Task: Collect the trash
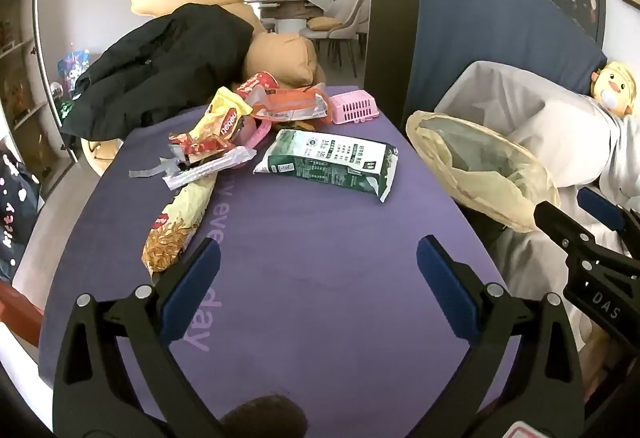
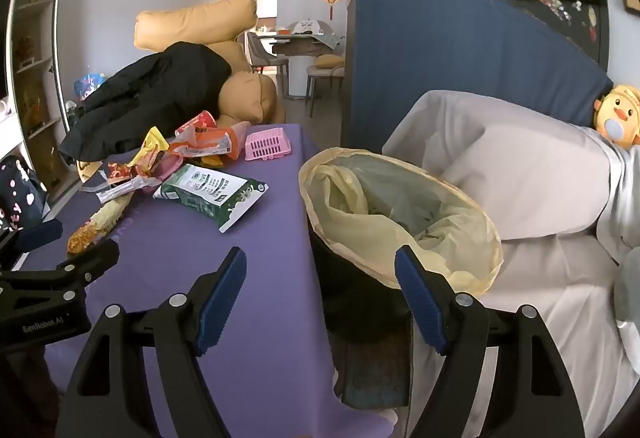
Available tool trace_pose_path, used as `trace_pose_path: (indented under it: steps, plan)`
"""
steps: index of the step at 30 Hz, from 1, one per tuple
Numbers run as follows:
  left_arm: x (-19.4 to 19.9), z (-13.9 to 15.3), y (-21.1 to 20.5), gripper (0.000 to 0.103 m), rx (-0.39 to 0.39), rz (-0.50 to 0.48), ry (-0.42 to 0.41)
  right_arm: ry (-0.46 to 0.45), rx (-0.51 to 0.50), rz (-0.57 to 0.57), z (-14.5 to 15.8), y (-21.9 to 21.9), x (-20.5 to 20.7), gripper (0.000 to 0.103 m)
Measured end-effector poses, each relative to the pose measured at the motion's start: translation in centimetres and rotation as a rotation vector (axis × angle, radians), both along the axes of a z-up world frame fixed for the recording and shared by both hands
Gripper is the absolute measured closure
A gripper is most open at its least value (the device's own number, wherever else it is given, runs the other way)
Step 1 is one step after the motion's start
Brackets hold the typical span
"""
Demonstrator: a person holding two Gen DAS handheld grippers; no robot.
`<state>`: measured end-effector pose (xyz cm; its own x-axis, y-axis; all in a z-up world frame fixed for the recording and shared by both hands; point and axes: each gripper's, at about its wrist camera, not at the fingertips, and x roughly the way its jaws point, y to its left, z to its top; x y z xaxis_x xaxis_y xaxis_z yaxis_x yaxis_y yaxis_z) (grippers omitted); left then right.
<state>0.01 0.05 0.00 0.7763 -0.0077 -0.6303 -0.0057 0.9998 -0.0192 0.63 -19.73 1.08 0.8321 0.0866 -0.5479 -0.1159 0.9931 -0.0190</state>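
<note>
On the purple mat (image 1: 312, 298) a flattened green and white milk carton (image 1: 328, 162) (image 2: 212, 194) lies in the middle. To its left is a heap of snack wrappers (image 1: 224, 126) (image 2: 148, 158) and a long yellow snack bag (image 1: 180, 222) (image 2: 100, 222). A bin lined with a pale yellow bag (image 1: 480, 166) (image 2: 400, 214) stands at the mat's right edge. My left gripper (image 1: 318, 258) (image 2: 80, 238) hangs open over the near mat, holding nothing. My right gripper (image 2: 320, 258) (image 1: 564, 202) is open too, hovering between the mat's edge and the bin, also holding nothing.
A pink slotted basket (image 1: 354, 106) (image 2: 268, 144) sits at the mat's far end. Beyond lie a black jacket (image 1: 160, 66) and tan cushions (image 1: 280, 58). A blue cabinet (image 1: 480, 50) stands behind the bin, and a white-covered sofa (image 2: 540, 178) with a duck plush (image 2: 618, 118) is on the right.
</note>
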Motion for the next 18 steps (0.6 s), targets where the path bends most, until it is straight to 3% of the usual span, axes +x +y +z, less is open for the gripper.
trace_pose_path:
  steps: [14,18]
  plan:
    - [1.7,-1.1,0.0,0.009,-0.013,-0.002,0.044,-0.001,-0.011,-0.020,0.0,-0.6,0.5,0.030]
    - [2.3,-0.1,-0.5,0.009,0.002,0.020,0.032,0.017,-0.038,-0.031,-0.3,-0.8,1.3,0.030]
